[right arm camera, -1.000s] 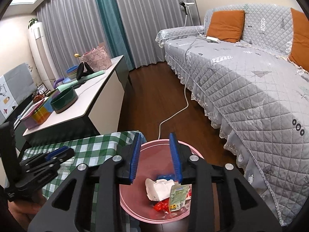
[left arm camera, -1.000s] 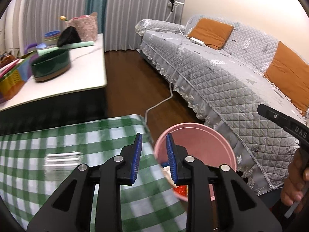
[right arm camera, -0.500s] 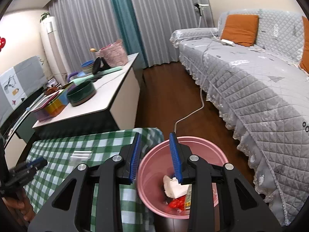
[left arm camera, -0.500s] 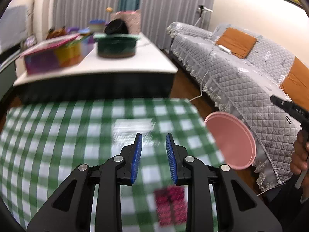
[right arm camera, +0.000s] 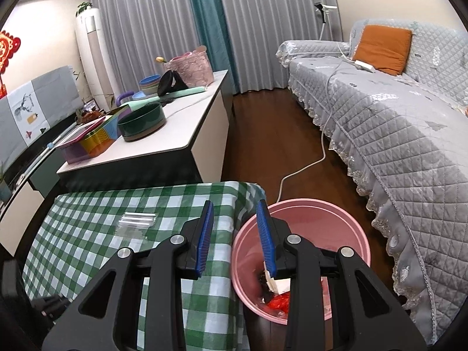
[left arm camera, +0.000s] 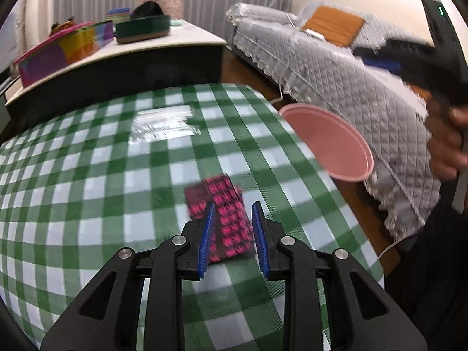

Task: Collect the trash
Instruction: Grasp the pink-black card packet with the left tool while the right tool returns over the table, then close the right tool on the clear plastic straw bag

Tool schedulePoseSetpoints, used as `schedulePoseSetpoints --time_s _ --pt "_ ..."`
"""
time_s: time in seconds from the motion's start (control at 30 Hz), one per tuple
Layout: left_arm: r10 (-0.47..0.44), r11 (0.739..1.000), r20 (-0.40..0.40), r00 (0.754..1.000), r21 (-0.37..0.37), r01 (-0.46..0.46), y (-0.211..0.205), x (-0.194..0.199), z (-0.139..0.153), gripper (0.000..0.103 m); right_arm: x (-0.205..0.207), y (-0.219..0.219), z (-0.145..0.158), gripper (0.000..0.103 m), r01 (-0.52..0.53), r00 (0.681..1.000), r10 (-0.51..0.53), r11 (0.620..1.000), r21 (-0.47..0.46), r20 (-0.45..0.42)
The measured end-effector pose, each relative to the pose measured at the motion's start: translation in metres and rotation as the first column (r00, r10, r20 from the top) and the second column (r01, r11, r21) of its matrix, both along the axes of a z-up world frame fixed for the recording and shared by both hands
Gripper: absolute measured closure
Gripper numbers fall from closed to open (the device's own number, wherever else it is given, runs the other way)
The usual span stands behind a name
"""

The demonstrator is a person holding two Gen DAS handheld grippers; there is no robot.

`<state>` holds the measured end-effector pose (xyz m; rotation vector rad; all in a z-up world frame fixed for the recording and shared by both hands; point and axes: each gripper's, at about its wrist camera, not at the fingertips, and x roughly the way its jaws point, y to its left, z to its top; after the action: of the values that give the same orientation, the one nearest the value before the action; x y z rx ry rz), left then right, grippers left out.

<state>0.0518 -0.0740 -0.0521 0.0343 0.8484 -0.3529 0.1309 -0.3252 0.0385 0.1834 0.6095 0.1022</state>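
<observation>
Left wrist view: left tongs [left arm camera: 232, 234] stand apart, empty, above a pink-and-black wrapper [left arm camera: 218, 219] lying on the green-checked bench [left arm camera: 87, 175]; contact cannot be told. A pink bin [left arm camera: 327, 143] stands past the bench edge.

Right wrist view: right tongs [right arm camera: 235, 238] apart, empty, over the bench edge and bin. A clear plastic wrapper [right arm camera: 137, 222] lies on the bench.

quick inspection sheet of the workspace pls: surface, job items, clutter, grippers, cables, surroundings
Surface: green checked tablecloth, flat.
Job's things: pink-and-black packet and clear wrapper on the cloth; pink bin beside the table, trash inside.
Clutter: nothing seen on the cloth.
Grippers: left gripper open over the packet; right gripper open, empty, above the bin's edge.
Cables: white cable on the floor.
Surroundings: grey sofa, white counter with containers.
</observation>
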Motion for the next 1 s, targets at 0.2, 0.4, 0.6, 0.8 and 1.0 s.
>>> schedulePoseSetpoints --time_s 0.2,0.4,0.6,0.8,1.0 --pt "0.000 0.996 -0.005 1.000 0.086 0.000 -0.005 -0.001 -0.009 0.077 0.006 0.018 -0.005 0.071 -0.029 1.000 0.029 0.999 -0.017 -0.012" --pt "0.069 0.993 0.005 0.998 0.092 -0.069 0.014 0.006 -0.006 0.096 0.019 0.041 -0.015 0.071 -0.071 0.997 0.070 0.997 -0.016 -0.033" --pt "0.188 0.981 0.056 0.981 0.047 -0.190 0.047 0.020 0.010 0.102 0.036 0.082 -0.030 0.071 -0.157 0.986 0.155 0.987 -0.029 -0.058" --pt "0.341 0.940 0.071 0.937 -0.025 -0.340 0.095 0.040 0.018 0.102 0.053 0.128 -0.047 0.071 -0.239 0.968 0.235 0.970 -0.049 -0.085" --pt "0.436 0.898 0.031 0.899 -0.082 -0.433 0.126 0.054 0.014 0.102 0.073 0.163 -0.070 0.071 -0.306 0.946 0.295 0.950 -0.067 -0.136"
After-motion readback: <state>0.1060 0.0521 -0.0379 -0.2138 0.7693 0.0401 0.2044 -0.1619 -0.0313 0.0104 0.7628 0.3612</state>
